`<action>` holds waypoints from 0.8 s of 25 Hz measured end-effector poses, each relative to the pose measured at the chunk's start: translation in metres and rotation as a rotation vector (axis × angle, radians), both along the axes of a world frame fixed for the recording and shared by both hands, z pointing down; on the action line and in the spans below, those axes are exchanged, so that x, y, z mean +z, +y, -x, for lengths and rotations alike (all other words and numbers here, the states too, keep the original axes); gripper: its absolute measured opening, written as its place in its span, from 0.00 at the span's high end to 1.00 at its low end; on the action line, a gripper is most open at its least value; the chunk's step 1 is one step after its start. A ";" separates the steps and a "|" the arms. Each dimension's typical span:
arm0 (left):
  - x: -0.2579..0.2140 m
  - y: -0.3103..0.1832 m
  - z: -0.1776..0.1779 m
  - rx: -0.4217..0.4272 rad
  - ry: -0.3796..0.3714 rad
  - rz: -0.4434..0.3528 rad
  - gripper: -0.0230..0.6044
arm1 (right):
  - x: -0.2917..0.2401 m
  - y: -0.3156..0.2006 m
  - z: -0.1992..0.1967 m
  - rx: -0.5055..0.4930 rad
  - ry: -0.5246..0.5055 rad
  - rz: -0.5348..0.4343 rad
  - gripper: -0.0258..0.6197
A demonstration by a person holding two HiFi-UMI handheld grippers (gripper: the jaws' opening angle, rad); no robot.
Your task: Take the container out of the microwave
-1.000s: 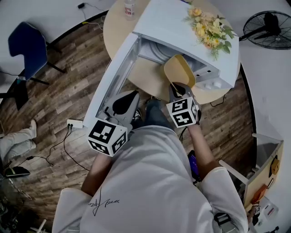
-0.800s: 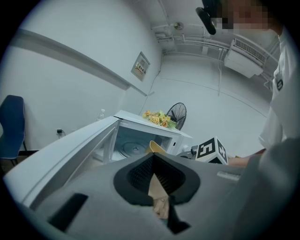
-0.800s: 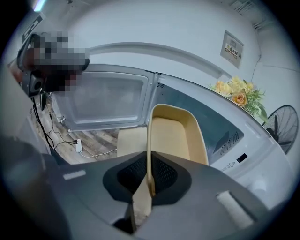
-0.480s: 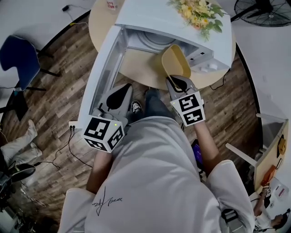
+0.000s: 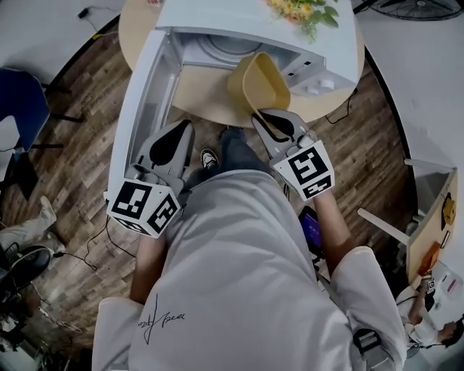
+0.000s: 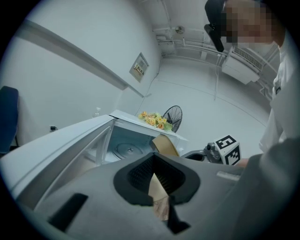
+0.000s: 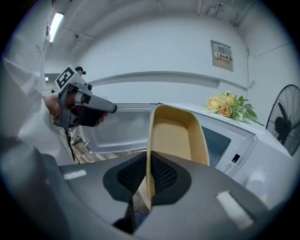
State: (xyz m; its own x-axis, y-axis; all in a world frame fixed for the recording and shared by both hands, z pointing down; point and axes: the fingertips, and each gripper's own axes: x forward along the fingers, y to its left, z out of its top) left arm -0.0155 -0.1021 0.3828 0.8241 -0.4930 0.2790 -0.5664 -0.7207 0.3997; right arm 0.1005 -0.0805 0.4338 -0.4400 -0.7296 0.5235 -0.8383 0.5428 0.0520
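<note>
Head view: the right tongs (image 5: 270, 119) are closed on one wall of the yellow container (image 5: 261, 83). The container is tilted, with its open side facing the person. It is outside the white microwave (image 5: 319, 51), just in front of its open cavity and above the round wooden table (image 5: 203, 90). The left tongs (image 5: 185, 129) are closed with nothing between their jaws, near the lower end of the open door (image 5: 134, 123). Yellow flowers (image 5: 301, 11) lie on top of the microwave.
</note>
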 end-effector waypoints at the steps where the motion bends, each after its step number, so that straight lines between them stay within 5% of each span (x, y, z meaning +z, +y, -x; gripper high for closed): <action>1: -0.001 0.000 0.000 0.006 0.010 0.001 0.97 | -0.003 0.001 0.001 -0.006 -0.008 -0.008 0.92; 20: -0.010 -0.009 0.004 -0.003 0.012 -0.021 0.97 | -0.057 -0.009 -0.015 0.123 -0.212 -0.153 0.92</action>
State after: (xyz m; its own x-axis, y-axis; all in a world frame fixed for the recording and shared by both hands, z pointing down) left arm -0.0191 -0.1112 0.3728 0.8257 -0.5015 0.2583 -0.5640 -0.7270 0.3915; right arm 0.1158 -0.0892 0.3770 -0.4312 -0.8477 0.3090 -0.8983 0.4356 -0.0585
